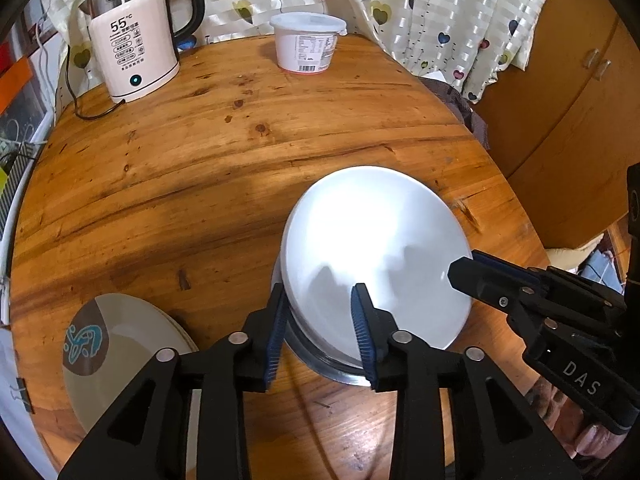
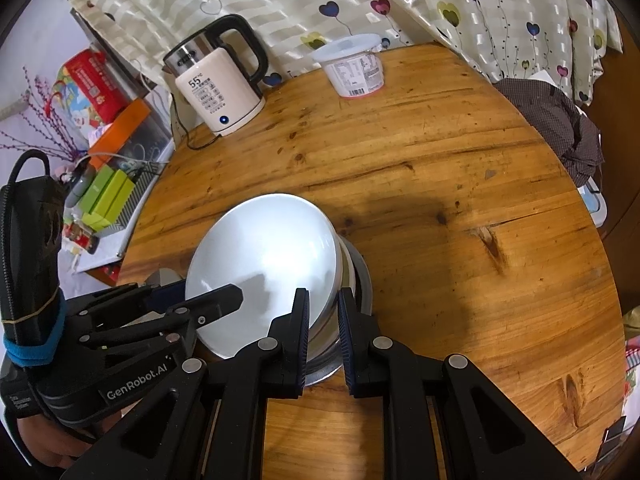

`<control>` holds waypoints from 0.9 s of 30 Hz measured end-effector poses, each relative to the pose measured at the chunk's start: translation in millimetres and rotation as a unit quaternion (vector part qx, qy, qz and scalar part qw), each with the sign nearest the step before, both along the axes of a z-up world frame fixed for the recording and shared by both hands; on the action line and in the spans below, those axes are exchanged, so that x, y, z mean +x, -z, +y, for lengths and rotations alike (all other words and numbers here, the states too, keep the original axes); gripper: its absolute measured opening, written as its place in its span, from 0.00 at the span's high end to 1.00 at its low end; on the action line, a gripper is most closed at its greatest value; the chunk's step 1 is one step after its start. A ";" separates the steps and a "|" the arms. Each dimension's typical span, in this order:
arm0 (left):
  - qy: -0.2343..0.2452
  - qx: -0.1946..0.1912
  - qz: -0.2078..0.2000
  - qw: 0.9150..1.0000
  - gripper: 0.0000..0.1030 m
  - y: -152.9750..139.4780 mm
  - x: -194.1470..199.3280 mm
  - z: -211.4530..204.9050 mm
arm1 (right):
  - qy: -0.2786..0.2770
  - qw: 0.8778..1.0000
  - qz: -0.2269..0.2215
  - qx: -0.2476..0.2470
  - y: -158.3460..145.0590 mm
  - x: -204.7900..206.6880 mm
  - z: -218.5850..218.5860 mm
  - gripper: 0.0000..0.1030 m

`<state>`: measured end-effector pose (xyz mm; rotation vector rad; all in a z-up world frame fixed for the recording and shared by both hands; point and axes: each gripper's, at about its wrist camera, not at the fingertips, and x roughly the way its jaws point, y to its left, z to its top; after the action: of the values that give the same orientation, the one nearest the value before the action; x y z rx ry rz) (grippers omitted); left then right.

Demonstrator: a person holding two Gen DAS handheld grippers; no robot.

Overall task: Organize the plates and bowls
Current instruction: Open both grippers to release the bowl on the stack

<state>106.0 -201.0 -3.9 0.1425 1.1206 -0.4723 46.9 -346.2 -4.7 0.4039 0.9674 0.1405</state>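
A white bowl (image 1: pixel 376 248) (image 2: pixel 264 248) lies tilted in a steel bowl (image 1: pixel 320 364) (image 2: pixel 363 280) near the front of the round wooden table (image 1: pixel 192 184). My right gripper (image 2: pixel 324 312) (image 1: pixel 464 262) is shut on the white bowl's right rim, one finger inside and one outside. My left gripper (image 1: pixel 320 332) (image 2: pixel 212 290) straddles the near left rim, its pads standing clear of it. A beige plate (image 1: pixel 120 344) with a brown and teal motif sits on the table left of the left gripper.
An electric kettle (image 1: pixel 132 52) (image 2: pixel 220 88) with its cord and a lidded white tub (image 1: pixel 306 44) (image 2: pixel 354 68) stand at the table's far edge by the curtain. A dark cloth (image 2: pixel 560 128) hangs past the right edge. Boxes clutter a shelf (image 2: pixel 112 184) on the left.
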 end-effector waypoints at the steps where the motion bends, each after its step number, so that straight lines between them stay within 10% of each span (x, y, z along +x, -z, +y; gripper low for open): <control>1: 0.001 0.001 -0.002 1.000 0.65 0.2 -0.9 -0.7 | 0.000 1.000 0.000 0.000 0.1 0.0 -0.2 0.86; 15: 0.014 0.024 -0.025 0.999 0.56 7.0 -5.3 -9.1 | -0.001 1.000 0.000 -0.001 3.3 -1.7 -1.3 0.86; 27: -0.033 -0.071 -0.011 0.997 0.56 3.2 5.1 23.2 | -0.003 1.000 -0.006 0.001 0.1 -2.5 -2.6 0.86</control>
<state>111.0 -177.8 -7.0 -0.0127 1.0633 -0.4893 44.4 -348.7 -4.7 0.4011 0.9563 0.1495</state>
